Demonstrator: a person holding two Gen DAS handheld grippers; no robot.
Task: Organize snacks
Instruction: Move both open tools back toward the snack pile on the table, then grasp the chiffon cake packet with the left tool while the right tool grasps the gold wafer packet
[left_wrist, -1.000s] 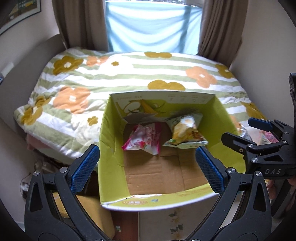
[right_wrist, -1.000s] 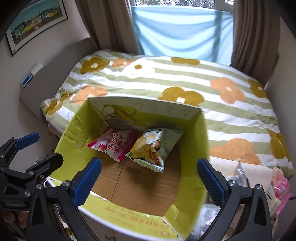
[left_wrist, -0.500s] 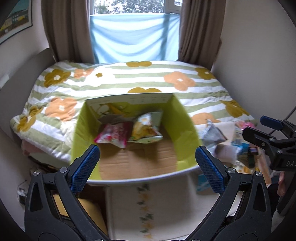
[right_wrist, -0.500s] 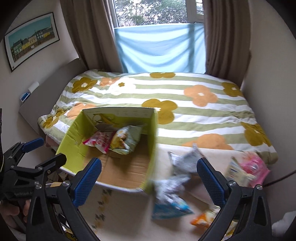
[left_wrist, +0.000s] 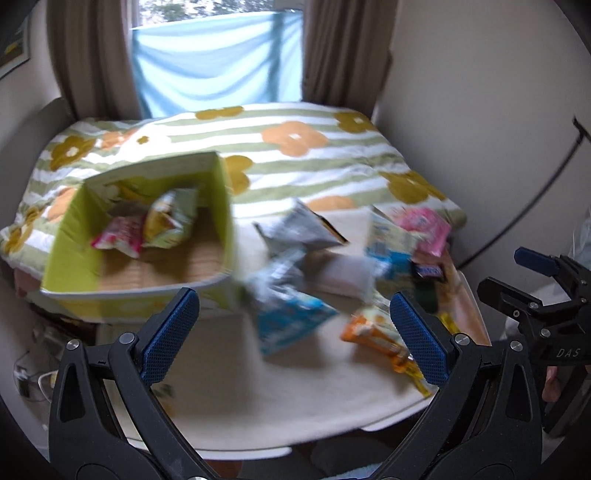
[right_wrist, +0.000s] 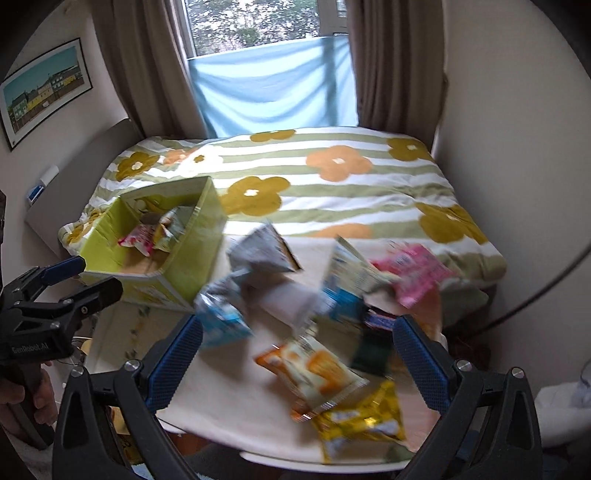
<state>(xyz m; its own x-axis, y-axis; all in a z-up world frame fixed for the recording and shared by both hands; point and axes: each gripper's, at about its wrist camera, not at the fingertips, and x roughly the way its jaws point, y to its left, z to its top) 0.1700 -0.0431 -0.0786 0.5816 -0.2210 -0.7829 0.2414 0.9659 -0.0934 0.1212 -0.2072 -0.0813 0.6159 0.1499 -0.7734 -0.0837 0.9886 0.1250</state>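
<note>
The green box (left_wrist: 140, 236) stands at the far left of the surface (left_wrist: 229, 384), two snack bags inside. Loose snack packets (right_wrist: 314, 369) crowd the right half; the near left is bare. The left gripper (left_wrist: 295, 332) and right gripper (right_wrist: 299, 362) both hover spread wide, holding nothing.

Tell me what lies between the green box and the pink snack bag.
In the right wrist view, a grey bag and a blue-and-white bag lie between the green box and pink snack bag.

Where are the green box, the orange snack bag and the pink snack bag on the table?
green box (right_wrist: 192, 254), right wrist view, on its near right outer wall.
orange snack bag (right_wrist: 314, 365), right wrist view, middle of the pack.
pink snack bag (left_wrist: 424, 225), left wrist view, centre of the pack's face.
</note>
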